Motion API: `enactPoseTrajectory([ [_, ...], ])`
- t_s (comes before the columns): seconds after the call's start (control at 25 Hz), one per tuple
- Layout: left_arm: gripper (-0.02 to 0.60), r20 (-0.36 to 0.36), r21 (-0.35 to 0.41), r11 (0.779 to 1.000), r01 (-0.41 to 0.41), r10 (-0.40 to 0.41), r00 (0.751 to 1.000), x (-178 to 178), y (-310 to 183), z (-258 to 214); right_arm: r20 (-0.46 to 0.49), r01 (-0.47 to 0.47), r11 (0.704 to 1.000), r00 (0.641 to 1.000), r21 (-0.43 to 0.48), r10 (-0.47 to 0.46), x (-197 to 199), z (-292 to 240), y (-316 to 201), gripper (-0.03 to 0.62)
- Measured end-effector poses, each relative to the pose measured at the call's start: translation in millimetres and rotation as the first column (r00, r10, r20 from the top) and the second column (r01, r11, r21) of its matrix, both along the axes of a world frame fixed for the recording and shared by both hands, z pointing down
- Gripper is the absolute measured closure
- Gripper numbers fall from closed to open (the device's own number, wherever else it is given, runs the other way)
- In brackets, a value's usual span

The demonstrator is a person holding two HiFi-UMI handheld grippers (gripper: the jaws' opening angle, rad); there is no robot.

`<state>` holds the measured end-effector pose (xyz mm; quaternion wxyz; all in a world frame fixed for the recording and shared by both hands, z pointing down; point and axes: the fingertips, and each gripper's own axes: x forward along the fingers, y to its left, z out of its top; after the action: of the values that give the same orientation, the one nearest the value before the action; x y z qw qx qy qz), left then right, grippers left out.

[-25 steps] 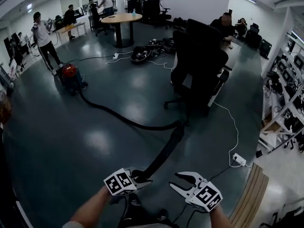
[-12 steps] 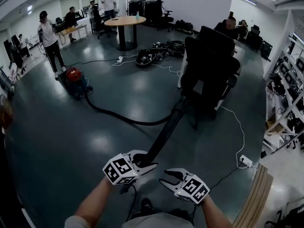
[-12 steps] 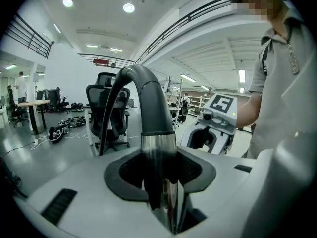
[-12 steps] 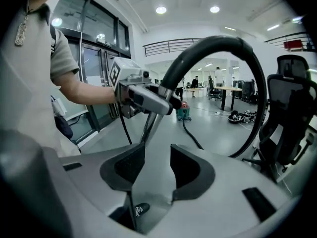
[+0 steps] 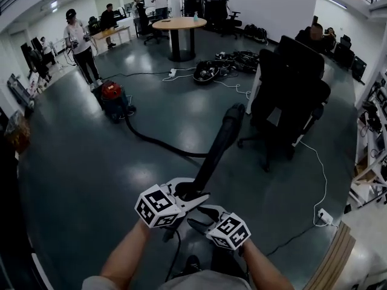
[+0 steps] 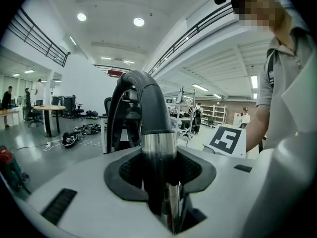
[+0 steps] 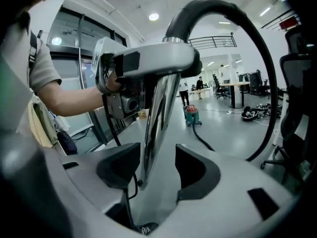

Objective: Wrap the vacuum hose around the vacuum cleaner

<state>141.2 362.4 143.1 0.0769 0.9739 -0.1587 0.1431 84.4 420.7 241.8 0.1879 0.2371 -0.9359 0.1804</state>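
the left gripper (image 5: 192, 193) is clamped on the hose's stiff pipe (image 5: 215, 150), holding that end up off the floor, likely to carry it over for wrapping. just beneath, the right gripper (image 5: 201, 214) has the same pipe between jaws that have just been opening and don't press it. the hose (image 5: 154, 142) trails along the floor to the red vacuum cleaner (image 5: 112, 97), well away, unwound; no container is involved.
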Motion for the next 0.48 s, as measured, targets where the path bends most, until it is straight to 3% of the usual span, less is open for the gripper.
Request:
enactPoseTrajectory([
  [0.28,0.426,-0.005,0.002,0.989,0.147,-0.147,0.989,20,-58,-10,0.137,0.146,0.987,0.981,-0.066,-0.136,-10,3,-53,0.349],
  [0.48,0.428,-0.038,0.008,0.966,0.260,-0.260,0.965,37,-91,-27,0.219,0.239,0.968,0.951,-0.081,-0.216,-6,-2,-85,0.347],
])
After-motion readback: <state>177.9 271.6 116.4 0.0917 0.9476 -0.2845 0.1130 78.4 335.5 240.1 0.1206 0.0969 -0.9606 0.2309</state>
